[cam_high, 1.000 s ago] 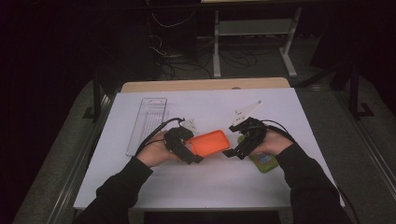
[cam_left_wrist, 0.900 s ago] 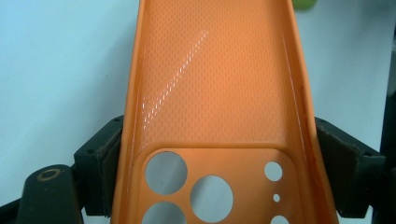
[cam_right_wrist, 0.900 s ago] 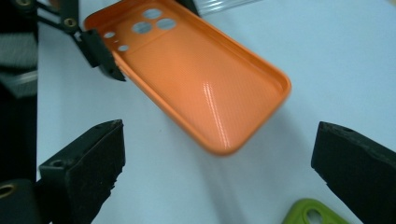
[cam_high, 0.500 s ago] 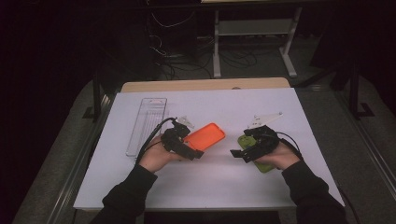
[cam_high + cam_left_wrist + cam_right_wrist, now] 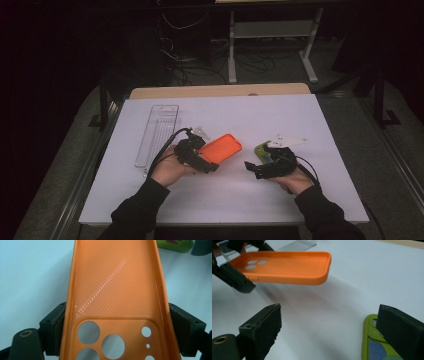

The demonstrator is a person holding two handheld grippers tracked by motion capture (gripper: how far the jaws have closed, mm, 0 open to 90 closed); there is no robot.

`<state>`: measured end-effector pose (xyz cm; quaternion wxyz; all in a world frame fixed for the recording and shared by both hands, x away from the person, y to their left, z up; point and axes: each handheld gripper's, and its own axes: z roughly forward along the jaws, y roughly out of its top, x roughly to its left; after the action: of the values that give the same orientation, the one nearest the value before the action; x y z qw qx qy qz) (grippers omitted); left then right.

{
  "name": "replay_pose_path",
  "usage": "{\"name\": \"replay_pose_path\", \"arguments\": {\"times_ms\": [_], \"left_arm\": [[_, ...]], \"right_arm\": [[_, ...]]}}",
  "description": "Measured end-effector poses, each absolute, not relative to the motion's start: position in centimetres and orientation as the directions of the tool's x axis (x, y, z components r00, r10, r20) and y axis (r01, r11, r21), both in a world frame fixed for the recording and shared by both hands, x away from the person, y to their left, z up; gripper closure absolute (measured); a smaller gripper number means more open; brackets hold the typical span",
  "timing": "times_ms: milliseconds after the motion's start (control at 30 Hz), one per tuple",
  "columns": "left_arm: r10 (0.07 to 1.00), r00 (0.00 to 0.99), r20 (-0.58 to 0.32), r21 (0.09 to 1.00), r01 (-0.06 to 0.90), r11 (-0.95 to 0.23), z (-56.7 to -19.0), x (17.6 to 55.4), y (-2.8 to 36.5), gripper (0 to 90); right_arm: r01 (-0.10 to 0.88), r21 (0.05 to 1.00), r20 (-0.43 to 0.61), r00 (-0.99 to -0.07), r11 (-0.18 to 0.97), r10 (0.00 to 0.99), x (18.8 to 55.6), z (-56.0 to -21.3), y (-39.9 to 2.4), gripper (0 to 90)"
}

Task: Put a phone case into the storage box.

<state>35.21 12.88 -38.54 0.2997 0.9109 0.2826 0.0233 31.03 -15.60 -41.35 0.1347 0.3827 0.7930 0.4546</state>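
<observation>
The clear tray (image 5: pixel 156 134) lies at the desk's (image 5: pixel 330 130) left, contents unclear. Left tongs (image 5: pixel 212 165) clamp the orange phone case (image 5: pixel 221 148) off the desk; right tongs (image 5: pixel 252 167) gape, gripping nothing, beside the green case (image 5: pixel 262 151)

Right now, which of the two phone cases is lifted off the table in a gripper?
The orange phone case. The left gripper clamps its camera-hole end and holds it above the white table; the green phone case lies flat beside the open right gripper.
</observation>
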Motion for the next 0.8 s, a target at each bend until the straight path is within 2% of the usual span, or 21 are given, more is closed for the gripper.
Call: {"name": "replay_pose_path", "arguments": {"times_ms": [400, 500, 633, 800], "left_arm": [[0.544, 0.83, -0.122, 0.575, 0.506, -0.643, -38.4, 35.5, 13.4, 15.6], [0.541, 0.833, -0.119, 0.567, 0.504, -0.651, -38.3, 35.6, 13.5, 15.6], [0.537, 0.835, -0.121, 0.569, 0.502, -0.652, -38.3, 35.6, 13.5, 15.6], [0.537, 0.835, -0.12, 0.568, 0.501, -0.653, -38.3, 35.5, 13.5, 15.6]], "right_arm": [[0.424, 0.843, 0.052, -0.678, 0.332, 0.733, 30.9, -41.3, -15.5, 6.2], [0.406, 0.843, 0.008, -0.666, 0.353, 0.746, 30.6, -41.1, -15.2, 6.2], [0.348, 0.823, -0.115, -0.672, 0.448, 0.732, 30.4, -41.2, -14.6, 6.2], [0.312, 0.821, -0.162, -0.677, 0.478, 0.719, 30.2, -41.2, -14.2, 5.8]]}}
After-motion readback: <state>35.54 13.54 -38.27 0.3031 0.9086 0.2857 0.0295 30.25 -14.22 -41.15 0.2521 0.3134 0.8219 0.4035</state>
